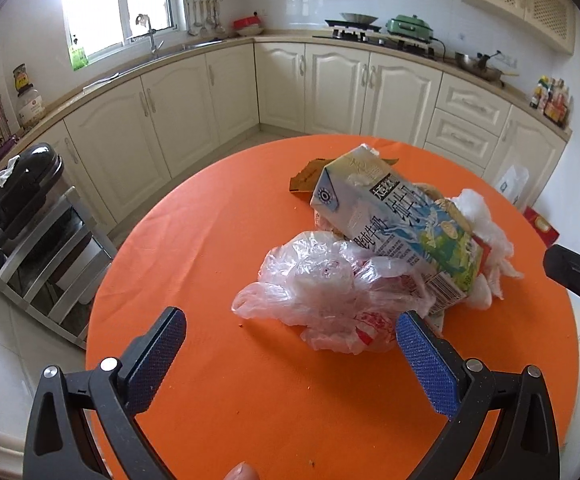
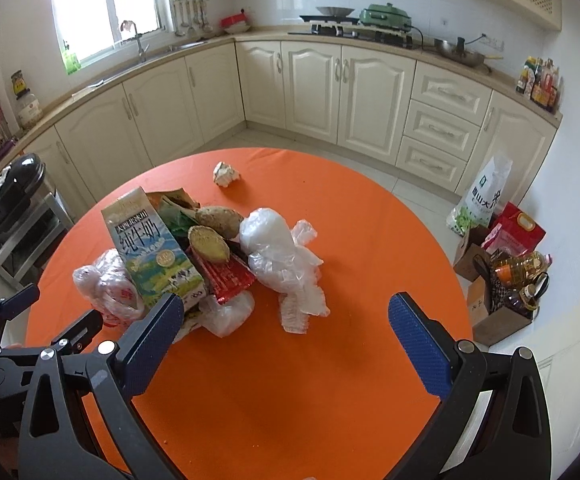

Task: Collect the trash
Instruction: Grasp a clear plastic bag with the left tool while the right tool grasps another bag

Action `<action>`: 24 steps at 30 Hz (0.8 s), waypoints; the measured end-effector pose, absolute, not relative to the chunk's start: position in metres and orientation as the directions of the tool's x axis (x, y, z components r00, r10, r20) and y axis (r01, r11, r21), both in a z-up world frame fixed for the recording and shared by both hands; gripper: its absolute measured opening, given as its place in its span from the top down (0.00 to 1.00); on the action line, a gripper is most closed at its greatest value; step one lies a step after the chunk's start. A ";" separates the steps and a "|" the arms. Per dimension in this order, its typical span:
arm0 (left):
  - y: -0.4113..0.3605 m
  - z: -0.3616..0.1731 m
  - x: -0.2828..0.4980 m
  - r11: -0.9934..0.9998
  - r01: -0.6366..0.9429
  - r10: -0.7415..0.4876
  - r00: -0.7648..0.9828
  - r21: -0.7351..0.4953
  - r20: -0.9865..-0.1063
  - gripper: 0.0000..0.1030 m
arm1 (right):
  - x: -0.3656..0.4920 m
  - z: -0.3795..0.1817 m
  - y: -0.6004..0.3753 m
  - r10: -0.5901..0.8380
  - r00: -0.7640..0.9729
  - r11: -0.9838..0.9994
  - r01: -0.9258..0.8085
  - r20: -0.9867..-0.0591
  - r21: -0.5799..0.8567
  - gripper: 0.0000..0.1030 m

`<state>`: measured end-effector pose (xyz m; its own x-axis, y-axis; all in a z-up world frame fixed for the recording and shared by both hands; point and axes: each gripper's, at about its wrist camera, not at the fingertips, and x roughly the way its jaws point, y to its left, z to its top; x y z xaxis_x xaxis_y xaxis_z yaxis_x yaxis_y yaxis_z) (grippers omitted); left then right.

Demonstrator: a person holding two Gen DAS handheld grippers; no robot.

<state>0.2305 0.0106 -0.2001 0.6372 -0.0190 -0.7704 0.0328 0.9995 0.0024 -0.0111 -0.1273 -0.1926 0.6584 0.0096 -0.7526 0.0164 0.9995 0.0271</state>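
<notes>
A: Logging left wrist view first. Left gripper (image 1: 292,334) is spread wide and holds nothing. The clear plastic bag (image 1: 322,292) lies just ahead of it, right of centre, near the right finger pad. The milk carton (image 1: 394,224) rests on the pile behind, long axis running from upper left to lower right of the frame. All of it sits on the orange table (image 1: 193,240).

B: And the other tool?

A: Only its black tip shows at the right edge, too little to judge from here.

B: Right wrist view?

A: Right gripper (image 2: 285,320) is also wide apart and empty. The pile sits centre-left; the carton nearly meets the left finger. A white plastic wrap (image 2: 285,256) lies straight ahead between the fingers. A crumpled paper ball (image 2: 225,174) sits well apart, upper centre.

B: Nearer arm?

A: My judgement: left for the bag, right for the wrap.

B: Hidden?

A: The pile's underside. No bin identified with certainty.
</notes>
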 end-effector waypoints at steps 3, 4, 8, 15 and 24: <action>0.013 -0.215 0.253 0.999 0.045 -0.042 0.617 -0.017 -0.786 0.01 | -0.002 -0.206 -0.131 0.013 0.633 0.999 0.019 -0.774 0.032 0.00; 0.015 -0.217 0.258 0.999 0.049 -0.048 0.614 -0.023 -0.788 0.01 | 0.000 -0.210 -0.132 0.012 0.628 0.999 0.018 -0.778 0.031 0.00; 0.022 -0.226 0.273 0.998 0.065 -0.052 0.601 -0.016 -0.798 0.01 | 0.011 -0.223 -0.137 0.017 0.606 0.999 0.023 -0.795 0.040 0.00; 0.052 -0.231 0.282 0.992 0.072 -0.128 0.594 -0.106 -0.794 0.17 | 0.026 -0.224 -0.149 0.032 0.619 0.997 0.038 -0.784 0.070 0.01; 0.084 -0.230 0.268 0.987 0.090 -0.162 0.597 -0.135 -0.786 0.37 | 0.080 -0.243 -0.142 0.062 0.564 0.998 -0.028 -0.824 0.056 0.23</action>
<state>0.2677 0.0843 -0.2299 0.5969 -0.1618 -0.7858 0.0897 0.9868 -0.1350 0.0803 -0.1421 -0.2435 0.5635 0.0621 -0.8238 -0.0284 0.9980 0.0557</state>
